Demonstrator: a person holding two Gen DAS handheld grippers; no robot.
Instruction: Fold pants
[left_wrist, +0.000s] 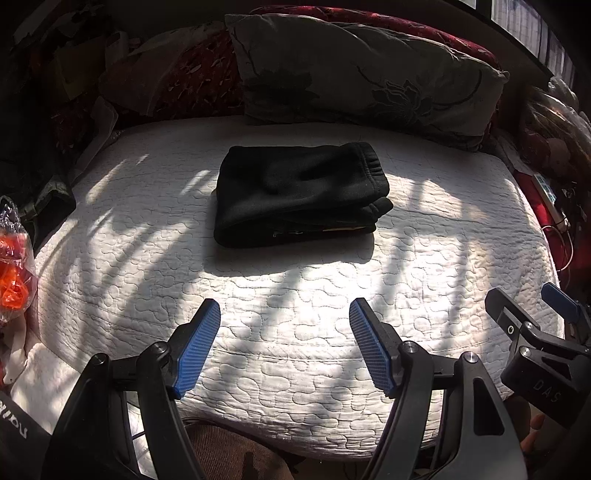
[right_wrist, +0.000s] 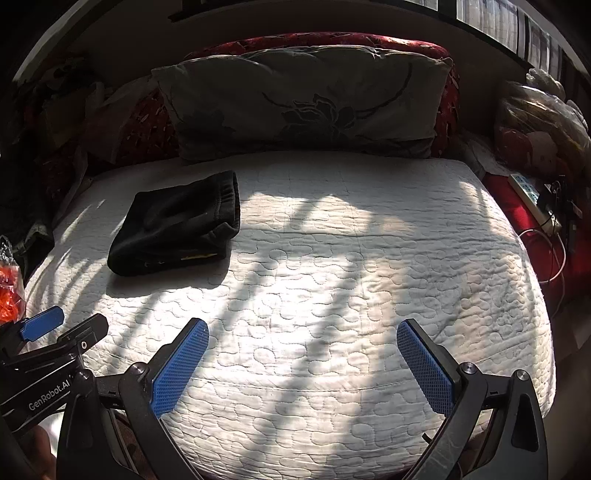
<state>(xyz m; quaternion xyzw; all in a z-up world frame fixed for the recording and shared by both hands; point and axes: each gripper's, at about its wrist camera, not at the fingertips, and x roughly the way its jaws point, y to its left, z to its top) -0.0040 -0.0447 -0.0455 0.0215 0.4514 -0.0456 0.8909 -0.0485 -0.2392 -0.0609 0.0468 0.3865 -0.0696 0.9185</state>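
Both grippers, left gripper (left_wrist: 284, 314) and right gripper (right_wrist: 303, 332), are held with jaws apart and empty above the quilted bed (left_wrist: 295, 314), well short of the folded black pants (left_wrist: 299, 192) near the pillow (left_wrist: 362, 70).

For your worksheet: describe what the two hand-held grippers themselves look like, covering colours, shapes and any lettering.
Both are black frames of angular, cut-out arms joined by round silver pins. Each ends in jaws faced with long blue pads of ribbed or dimpled rubber. The left gripper bears white "GenRobot.AI" lettering, seen from the right wrist; the right gripper shows "DAS" on its side, seen from the left wrist.
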